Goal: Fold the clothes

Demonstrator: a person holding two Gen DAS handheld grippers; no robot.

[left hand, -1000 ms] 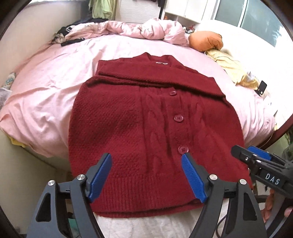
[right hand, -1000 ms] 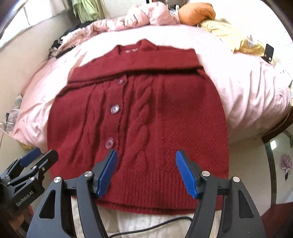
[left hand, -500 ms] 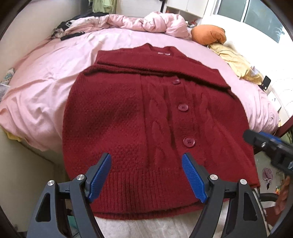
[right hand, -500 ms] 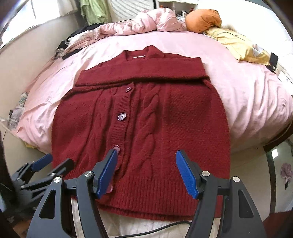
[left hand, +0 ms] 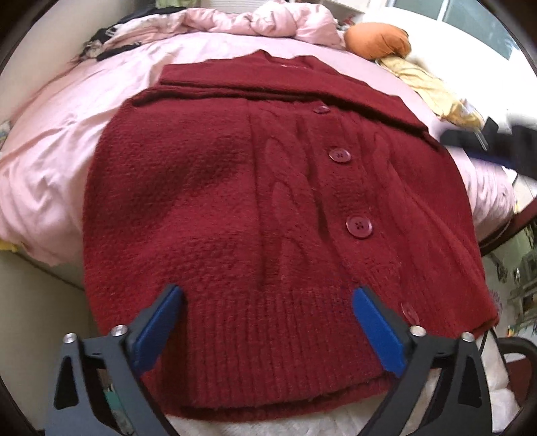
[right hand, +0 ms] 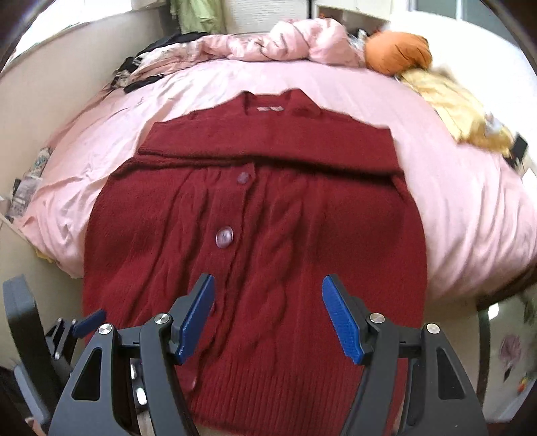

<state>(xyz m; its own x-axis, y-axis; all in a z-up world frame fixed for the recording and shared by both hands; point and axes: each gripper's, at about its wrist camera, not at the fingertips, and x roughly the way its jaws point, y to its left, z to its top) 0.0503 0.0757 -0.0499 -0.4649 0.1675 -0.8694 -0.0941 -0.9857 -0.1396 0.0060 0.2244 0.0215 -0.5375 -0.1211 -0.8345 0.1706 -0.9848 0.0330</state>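
- Left gripper [left hand: 266,330] hung with jaws spread wide, nothing held, over the ribbed hem.
- Right gripper [right hand: 268,317] was likewise agape and empty.
- The red cardigan [left hand: 268,201] lay flat ahead of both on the pink bed [right hand: 470,201].

A bed with a pink sheet [right hand: 463,201] fills most of both views. A rumpled pink duvet [right hand: 302,40] lies bunched along the top edge, an orange cushion [right hand: 397,50] and yellow cloth [right hand: 453,104] at the upper right. Beige wall [right hand: 67,67] curves down the left; bright window light [left hand: 470,13] shows upper right.
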